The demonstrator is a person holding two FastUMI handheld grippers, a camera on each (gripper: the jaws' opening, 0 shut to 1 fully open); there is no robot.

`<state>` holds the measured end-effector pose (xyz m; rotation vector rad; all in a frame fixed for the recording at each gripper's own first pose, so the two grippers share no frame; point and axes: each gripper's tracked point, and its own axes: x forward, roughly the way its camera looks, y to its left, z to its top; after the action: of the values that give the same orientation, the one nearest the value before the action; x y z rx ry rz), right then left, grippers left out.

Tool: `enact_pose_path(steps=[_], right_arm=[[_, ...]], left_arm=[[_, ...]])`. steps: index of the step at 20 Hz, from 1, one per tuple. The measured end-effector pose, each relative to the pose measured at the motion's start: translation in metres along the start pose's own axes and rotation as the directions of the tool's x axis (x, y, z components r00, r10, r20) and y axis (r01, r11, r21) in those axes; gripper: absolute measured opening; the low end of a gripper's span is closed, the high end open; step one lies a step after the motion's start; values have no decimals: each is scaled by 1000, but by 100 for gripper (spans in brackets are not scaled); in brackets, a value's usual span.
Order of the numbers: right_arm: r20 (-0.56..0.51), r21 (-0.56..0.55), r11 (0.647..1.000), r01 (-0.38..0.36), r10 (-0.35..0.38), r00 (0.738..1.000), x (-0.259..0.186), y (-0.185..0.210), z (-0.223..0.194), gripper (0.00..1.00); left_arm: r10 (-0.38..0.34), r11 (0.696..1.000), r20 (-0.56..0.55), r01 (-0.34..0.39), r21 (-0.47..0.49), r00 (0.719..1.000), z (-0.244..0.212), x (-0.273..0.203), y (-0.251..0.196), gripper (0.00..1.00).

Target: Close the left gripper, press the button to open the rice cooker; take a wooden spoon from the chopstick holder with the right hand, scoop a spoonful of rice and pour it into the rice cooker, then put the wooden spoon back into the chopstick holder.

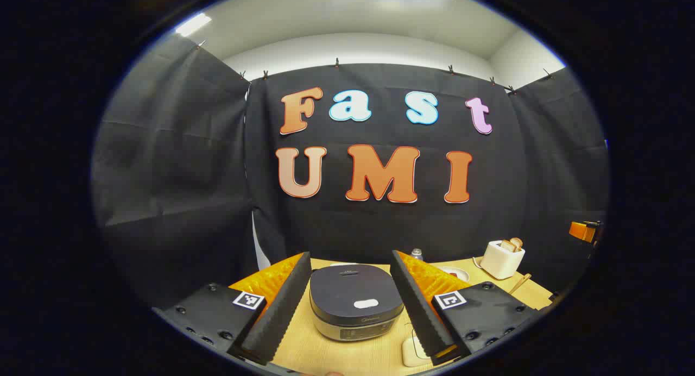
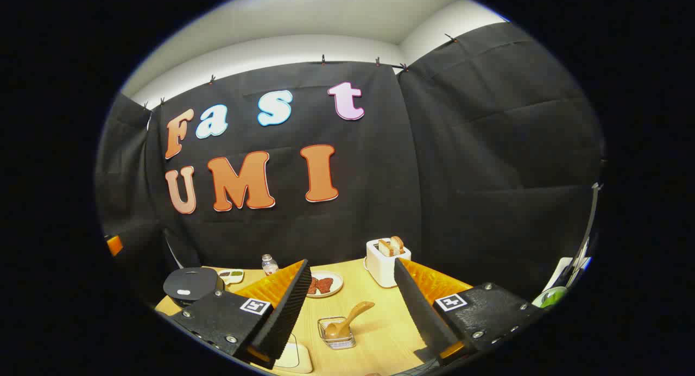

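Hovering with fingers apart: left gripper (image 1: 350, 305) framing closed rice cooker (image 1: 355, 302) at twelve o'clock; right gripper (image 2: 353, 305) likewise, wooden spoon (image 2: 347, 320) between.

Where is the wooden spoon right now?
In the right gripper view, the wooden spoon leans in the chopstick holder on the table, between the fingers.

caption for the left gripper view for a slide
Open left gripper framing the closed rice cooker on the wooden table.
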<state>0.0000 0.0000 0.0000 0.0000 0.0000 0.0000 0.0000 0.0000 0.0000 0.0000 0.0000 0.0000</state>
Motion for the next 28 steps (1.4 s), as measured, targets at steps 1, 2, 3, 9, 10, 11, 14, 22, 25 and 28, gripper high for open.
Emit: enact_pose_path(steps=[1,2,3,9,10,11,14,22,25,28], right_arm=[[3,0,1000,-5,5,1000,1,-3,1,95],[5,2,1000,-12,12,1000,3,-5,3,95],[2,4,1000,-21,21,1000,4,-6,3,95],[2,2,998,-58,58,998,10,-13,5,95],[4,-2,998,-64,64,998,12,-13,5,95],[6,-8,998,-66,66,998,15,-14,6,95],[5,-4,999,-54,55,999,17,-18,5,95],[-5,-11,998,-68,68,998,13,-15,4,95],[-15,-20,998,-65,65,998,14,-18,0,95],[-23,-2,997,-73,73,997,14,-15,-1,100]], left_arm=[[4,1000,-1,-4,0,1000,0,0,-3,96],[7,1000,-6,-7,1,1000,-2,-1,-7,96],[7,1000,-15,-7,5,1000,-4,-1,-11,96],[-6,1000,-26,7,30,1000,-4,-4,-34,96],[-9,1000,-24,9,30,1000,-5,-5,-37,96],[-10,999,-22,10,32,1000,-3,-5,-38,96],[-13,1000,-23,14,24,1000,-2,0,-39,96],[-36,999,-27,35,-10,999,-2,11,-43,96],[-27,1000,-36,27,-4,999,-3,8,-42,96],[-30,999,-25,30,17,999,-1,6,-44,88]])
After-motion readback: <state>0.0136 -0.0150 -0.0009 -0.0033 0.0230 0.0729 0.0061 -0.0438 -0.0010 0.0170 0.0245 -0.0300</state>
